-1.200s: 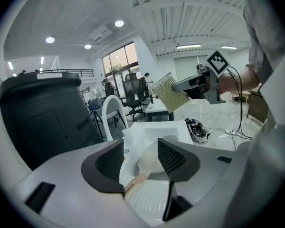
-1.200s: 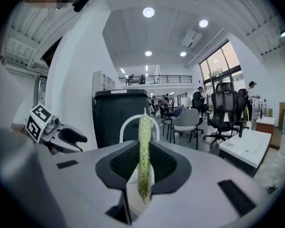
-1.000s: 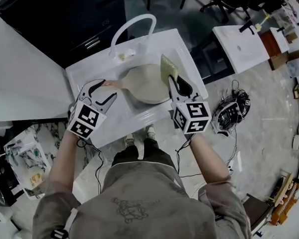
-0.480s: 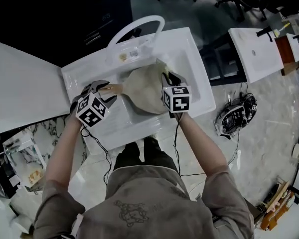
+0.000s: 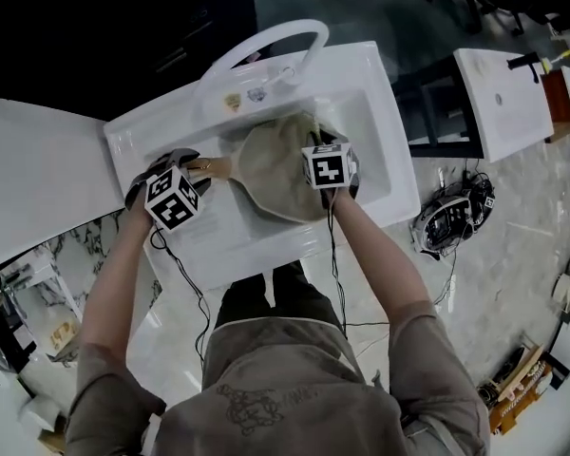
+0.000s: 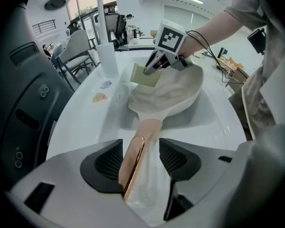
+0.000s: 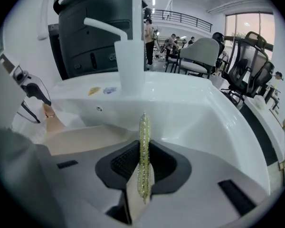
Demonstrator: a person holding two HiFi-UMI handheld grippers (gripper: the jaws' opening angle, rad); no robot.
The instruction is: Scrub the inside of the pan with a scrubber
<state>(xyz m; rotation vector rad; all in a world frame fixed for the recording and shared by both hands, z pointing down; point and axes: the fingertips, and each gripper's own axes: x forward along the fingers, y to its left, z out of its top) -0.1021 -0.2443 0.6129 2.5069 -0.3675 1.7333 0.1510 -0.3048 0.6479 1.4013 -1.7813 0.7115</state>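
Note:
A beige pan (image 5: pixel 271 174) lies in the white sink (image 5: pixel 375 112), its copper-coloured handle (image 5: pixel 214 167) pointing left. My left gripper (image 5: pixel 195 166) is open around that handle (image 6: pixel 135 158). The handle rests against the left pad, and a gap shows to the right pad. My right gripper (image 5: pixel 318 145) is over the pan's far right side, shut on a thin yellow-green scrubber (image 7: pixel 143 146) seen edge-on. In the left gripper view the scrubber (image 6: pixel 146 75) hangs from the right gripper (image 6: pixel 156 66) above the pan's inside (image 6: pixel 173 91).
A white arched tap (image 5: pixel 266 50) stands behind the basin, with small items (image 5: pixel 233 103) on the sink deck beside it. A white counter (image 5: pixel 38 179) adjoins on the left. A second white sink unit (image 5: pixel 499 93) and a cabled device (image 5: pixel 451 218) on the floor are at the right.
Both grippers have moved forward to the sink. The right one has come down with the scrubber over the pan, and the left one has moved in around the pan handle.

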